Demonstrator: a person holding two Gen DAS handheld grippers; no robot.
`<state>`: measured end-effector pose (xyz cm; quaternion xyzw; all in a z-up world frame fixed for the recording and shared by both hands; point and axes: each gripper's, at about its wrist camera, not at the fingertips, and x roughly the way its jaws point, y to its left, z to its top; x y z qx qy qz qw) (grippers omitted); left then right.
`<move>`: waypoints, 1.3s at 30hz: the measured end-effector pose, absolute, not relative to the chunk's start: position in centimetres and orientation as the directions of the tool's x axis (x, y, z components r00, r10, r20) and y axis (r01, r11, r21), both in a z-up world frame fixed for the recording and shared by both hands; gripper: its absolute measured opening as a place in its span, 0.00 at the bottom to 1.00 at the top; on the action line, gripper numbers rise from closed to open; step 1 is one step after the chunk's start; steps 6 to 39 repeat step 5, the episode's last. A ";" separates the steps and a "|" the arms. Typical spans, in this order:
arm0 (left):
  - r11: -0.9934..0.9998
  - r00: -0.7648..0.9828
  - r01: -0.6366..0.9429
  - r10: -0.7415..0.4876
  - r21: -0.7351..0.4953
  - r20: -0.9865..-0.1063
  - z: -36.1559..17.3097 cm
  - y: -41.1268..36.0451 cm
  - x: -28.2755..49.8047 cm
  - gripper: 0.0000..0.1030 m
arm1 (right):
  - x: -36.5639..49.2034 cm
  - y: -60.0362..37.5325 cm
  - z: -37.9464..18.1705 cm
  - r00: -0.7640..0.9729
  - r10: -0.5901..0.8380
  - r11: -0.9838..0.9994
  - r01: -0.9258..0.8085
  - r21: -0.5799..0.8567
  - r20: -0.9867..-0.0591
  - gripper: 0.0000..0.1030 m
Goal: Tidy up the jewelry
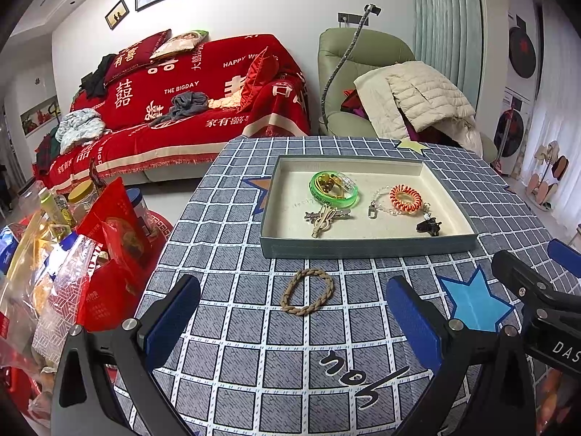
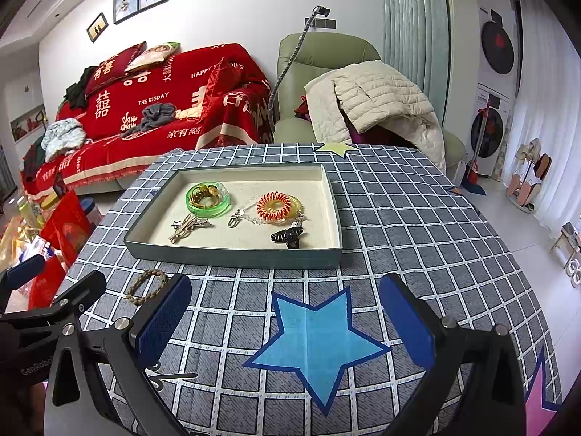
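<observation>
Left gripper (image 1: 294, 321): it is held low over the checked tablecloth (image 1: 254, 370), its two blue pads spread wide apart, and nothing is held between them.
Right gripper (image 2: 287, 323): it is held beside the left one, over a blue star printed on the cloth; its fingers are also wide apart and nothing is gripped.
Braided hair tie (image 1: 307, 291): it is laid flat on the cloth, just in front of the tray and outside it, ahead of the left gripper's fingers.
Tray (image 1: 366, 247): a shallow box with a pale inside is placed on the table, behind the hair tie.
Front of the tray: a bundle of metal hair clips (image 1: 325, 218) and a black claw clip (image 1: 428, 226) are seen.
Back of the tray: a green bangle (image 1: 334, 188), an orange coil hair tie (image 1: 405, 200) and a clear bead chain (image 1: 379, 203) are laid.
Behind the table: a sofa under a red cover (image 1: 189, 109) and a green armchair (image 1: 348, 58) are seen.
</observation>
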<state>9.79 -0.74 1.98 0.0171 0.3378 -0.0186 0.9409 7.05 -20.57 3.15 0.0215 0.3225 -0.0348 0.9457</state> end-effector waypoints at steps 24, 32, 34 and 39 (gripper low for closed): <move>0.998 0.779 0.050 -0.021 0.029 -0.626 2.1 -0.9 9.7 1.00 | 7.1 -20.6 3.2 0.789 -0.052 0.997 0.081 0.019 -0.612 1.00; 0.998 0.779 0.050 -0.021 0.029 -0.626 2.1 -0.9 9.7 1.00 | 7.1 -20.6 3.2 0.789 -0.052 0.997 0.081 0.019 -0.612 1.00; 0.998 0.779 0.050 -0.021 0.029 -0.626 2.1 -0.9 9.7 1.00 | 7.1 -20.6 3.2 0.789 -0.052 0.997 0.081 0.019 -0.612 1.00; 0.998 0.779 0.050 -0.021 0.029 -0.626 2.1 -0.9 9.7 1.00 | 7.1 -20.6 3.2 0.789 -0.052 0.997 0.081 0.019 -0.612 1.00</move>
